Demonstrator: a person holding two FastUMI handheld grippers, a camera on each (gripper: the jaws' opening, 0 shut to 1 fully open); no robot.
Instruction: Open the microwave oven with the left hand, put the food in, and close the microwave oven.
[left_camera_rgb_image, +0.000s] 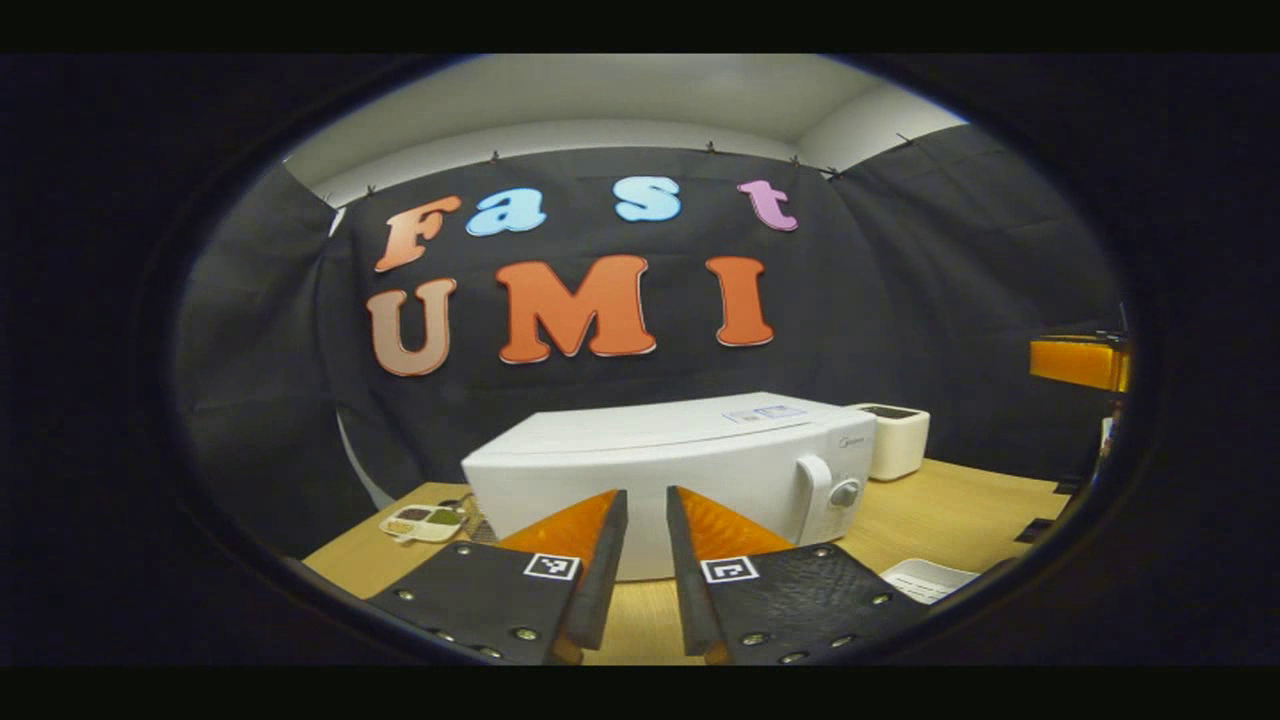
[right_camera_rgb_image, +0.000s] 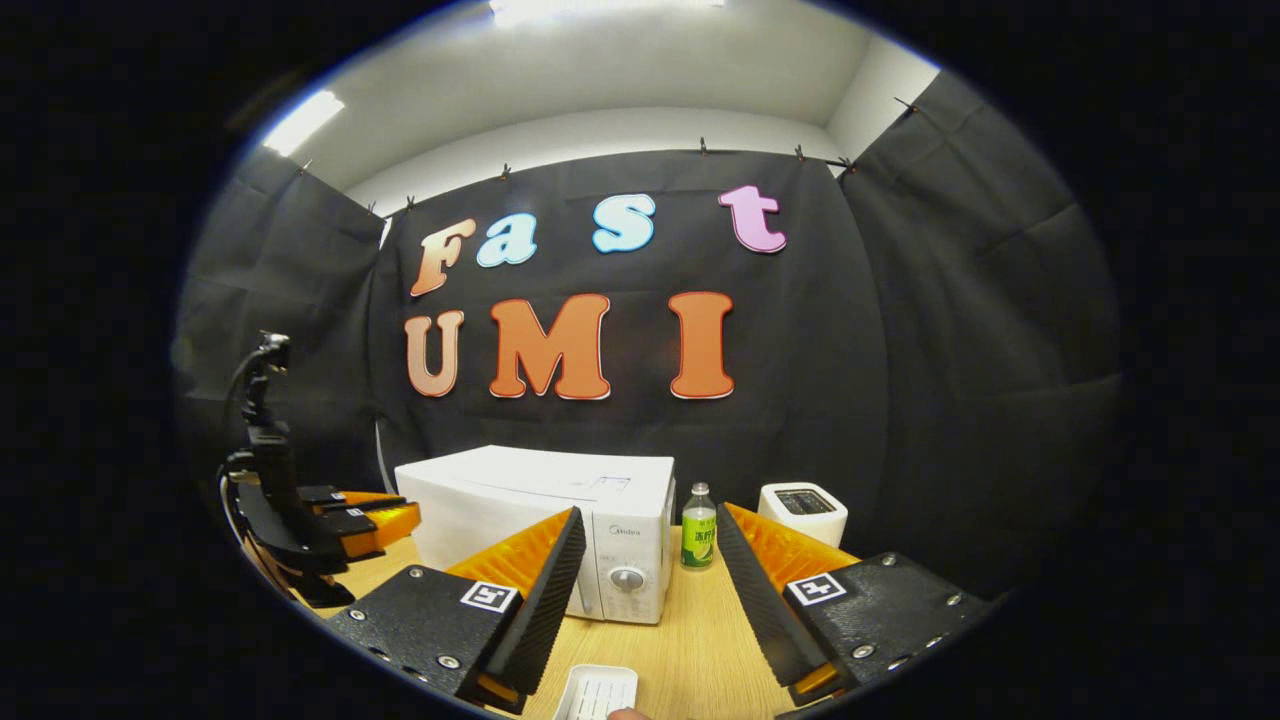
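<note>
Right now the left gripper (left_camera_rgb_image: 647, 560) has its fingers nearly pressed together and holds nothing. The right gripper (right_camera_rgb_image: 650, 590) has its fingers spread, empty too. A small white tray (right_camera_rgb_image: 597, 692) lies just below them on the table (right_camera_rgb_image: 690, 640). It looks light and stiff; I would pinch its rim. Farther back sits the microwave (left_camera_rgb_image: 660, 470), door closed, heavy and hard. Its door likely pulls open. The bottle (right_camera_rgb_image: 698, 527) stands close beside it, so room there is tight.

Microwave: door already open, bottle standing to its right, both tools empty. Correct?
Not quite. The microwave door is closed, as the right gripper view shows. The bottle does stand to its right, and the left tool and right tool are empty.
</note>
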